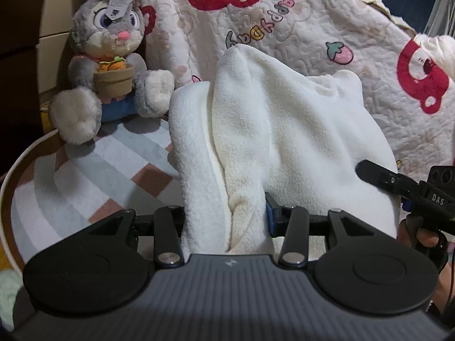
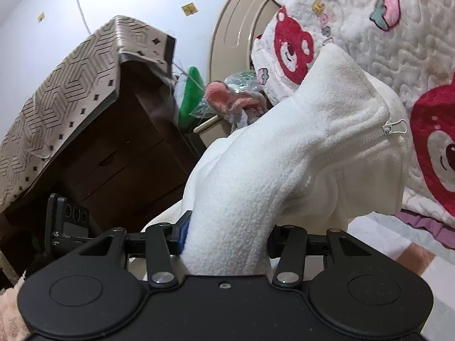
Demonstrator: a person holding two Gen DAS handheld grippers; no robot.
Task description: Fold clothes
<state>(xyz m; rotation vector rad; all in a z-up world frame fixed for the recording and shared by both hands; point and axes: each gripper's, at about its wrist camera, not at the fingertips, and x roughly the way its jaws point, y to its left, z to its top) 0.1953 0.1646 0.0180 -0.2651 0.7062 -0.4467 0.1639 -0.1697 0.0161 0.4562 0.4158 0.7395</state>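
Both the left gripper (image 1: 227, 216) and right gripper (image 2: 227, 238) have jaws pinching the white fleece jacket (image 1: 270, 130), which blocks the bear-print quilt (image 1: 327, 28) beside 1 plush rabbit (image 1: 111, 65).

White fleece jacket (image 1: 284, 130); cream quilt (image 1: 327, 22) with red bears; grey plush rabbit (image 1: 113, 56).

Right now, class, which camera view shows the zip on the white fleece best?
The right wrist view. There the zip shows with its metal pull and a run of teeth on the fleece, which the right gripper holds. The left wrist view shows only plain fleece in the left gripper, no zip.
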